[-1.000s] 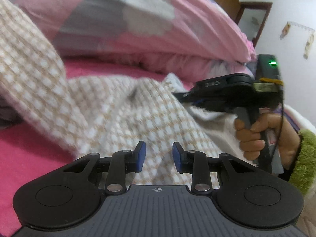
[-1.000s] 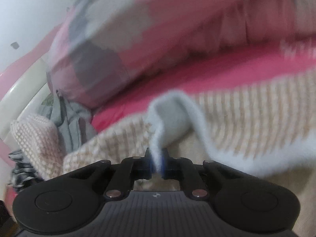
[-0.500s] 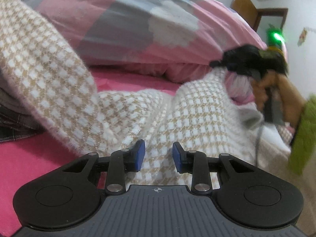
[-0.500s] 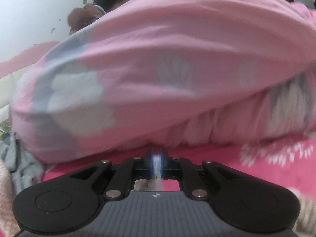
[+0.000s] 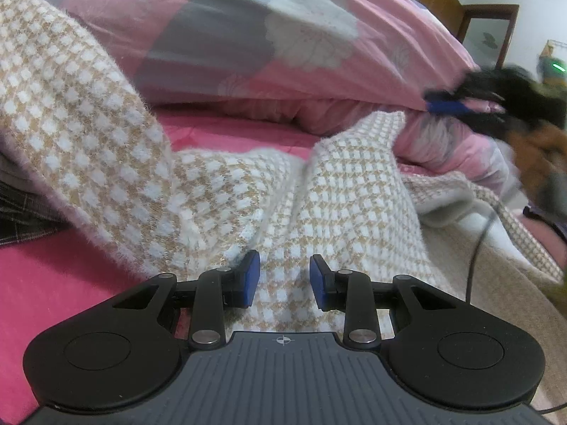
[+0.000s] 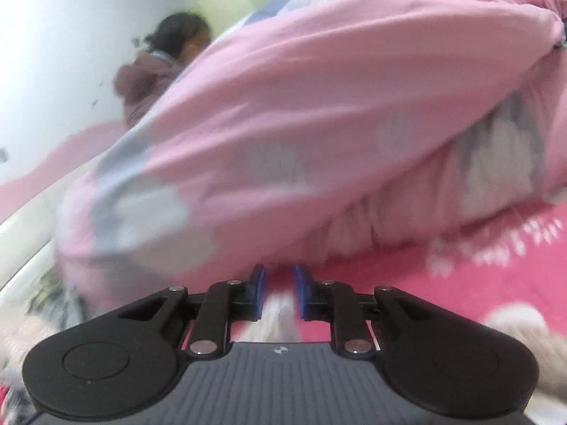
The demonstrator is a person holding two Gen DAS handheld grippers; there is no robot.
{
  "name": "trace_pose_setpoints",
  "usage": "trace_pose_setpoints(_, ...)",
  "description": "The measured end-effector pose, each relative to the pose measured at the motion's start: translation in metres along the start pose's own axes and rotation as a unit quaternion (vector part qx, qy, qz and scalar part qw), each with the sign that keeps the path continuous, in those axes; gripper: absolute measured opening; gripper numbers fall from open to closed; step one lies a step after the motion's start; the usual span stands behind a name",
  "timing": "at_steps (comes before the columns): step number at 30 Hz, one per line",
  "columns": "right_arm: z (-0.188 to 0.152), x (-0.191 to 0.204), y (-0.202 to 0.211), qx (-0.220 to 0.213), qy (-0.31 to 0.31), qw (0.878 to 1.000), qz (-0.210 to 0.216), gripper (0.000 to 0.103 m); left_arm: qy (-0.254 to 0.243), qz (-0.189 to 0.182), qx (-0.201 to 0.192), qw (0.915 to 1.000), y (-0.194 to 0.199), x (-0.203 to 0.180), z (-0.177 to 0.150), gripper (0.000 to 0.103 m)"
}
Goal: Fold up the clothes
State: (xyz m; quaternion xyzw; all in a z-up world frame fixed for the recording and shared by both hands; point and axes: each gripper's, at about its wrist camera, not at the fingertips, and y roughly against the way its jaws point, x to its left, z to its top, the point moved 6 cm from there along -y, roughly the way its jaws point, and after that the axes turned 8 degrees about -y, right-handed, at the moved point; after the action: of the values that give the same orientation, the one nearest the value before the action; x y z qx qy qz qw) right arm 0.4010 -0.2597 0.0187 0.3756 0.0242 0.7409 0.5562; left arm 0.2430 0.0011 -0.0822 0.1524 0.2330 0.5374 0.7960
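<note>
A fluffy beige-and-white checked sweater (image 5: 219,191) lies crumpled on the bed, one part rising up the left side of the left wrist view. My left gripper (image 5: 283,276) hovers open just over it, nothing between its blue pads. My right gripper (image 5: 444,106) appears blurred at the upper right, just above a raised fold of the sweater. In the right wrist view that gripper (image 6: 278,283) has its jaws opening. A blurred strip of pale sweater cloth (image 6: 280,315) sits low in the gap, and the pads are not pressing on it.
A bulky pink-and-grey quilt (image 5: 283,35) fills the back of the bed. The pink sheet (image 5: 42,283) shows at the front left, with a dark plaid garment (image 5: 21,212) beside it. A person (image 6: 166,56) sits behind the quilt. A wooden door (image 5: 439,3) stands far right.
My right gripper rose and swung back toward the quilt with the sweater's edge pinched, and its jaws have now parted. My left gripper stayed open over the sweater.
</note>
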Motion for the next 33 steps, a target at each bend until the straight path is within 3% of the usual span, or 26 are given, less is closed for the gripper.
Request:
trace_pose_setpoints(2, -0.033, -0.002, 0.009, 0.078, 0.011, 0.997, 0.002, 0.019, -0.001, 0.001, 0.0, 1.0, 0.0, 0.0, 0.0, 0.031)
trace_pose_setpoints(5, -0.091, -0.018, -0.007, 0.184, 0.041, 0.981, -0.053, 0.02, -0.004, 0.004, 0.0, 1.0, -0.002, -0.001, 0.002, 0.031)
trace_pose_setpoints(7, -0.114, -0.025, -0.027, 0.209, 0.067, 0.972, -0.083, 0.02, -0.003, 0.003, -0.001, 1.0, -0.002, -0.001, 0.002, 0.031)
trace_pose_setpoints(10, -0.105, -0.03, -0.057, 0.184, 0.085, 0.974, -0.098, 0.014, 0.002, 0.0, -0.001, 1.0, -0.003, 0.001, 0.002, 0.031)
trace_pose_setpoints(16, -0.018, -0.028, -0.098, 0.044, 0.087, 0.991, -0.09, 0.011, 0.0, -0.001, -0.001, 1.0, -0.003, 0.0, 0.002, 0.031)
trace_pose_setpoints(22, -0.003, -0.057, -0.163, 0.05, 0.066, 0.989, -0.125, 0.011, 0.005, -0.007, -0.002, 1.0, -0.005, 0.003, 0.002, 0.031)
trace_pose_setpoints(25, 0.004, -0.056, -0.151, 0.018, 0.036, 0.993, -0.112, 0.012, 0.008, -0.008, -0.003, 0.9999, -0.004, 0.005, 0.002, 0.031)
trace_pose_setpoints(27, 0.013, -0.047, -0.125, -0.02, 0.021, 0.997, -0.074, 0.014, 0.009, -0.008, -0.003, 0.9999, -0.004, 0.006, 0.003, 0.031)
trace_pose_setpoints(30, 0.01, -0.035, -0.09, 0.001, 0.033, 0.998, -0.044, 0.014, 0.009, -0.007, -0.004, 0.9999, -0.003, 0.006, 0.003, 0.031)
trace_pose_setpoints(33, -0.019, -0.03, -0.081, 0.084, 0.074, 0.992, -0.062, 0.014, 0.008, -0.006, -0.003, 0.9999, -0.004, 0.007, 0.004, 0.031)
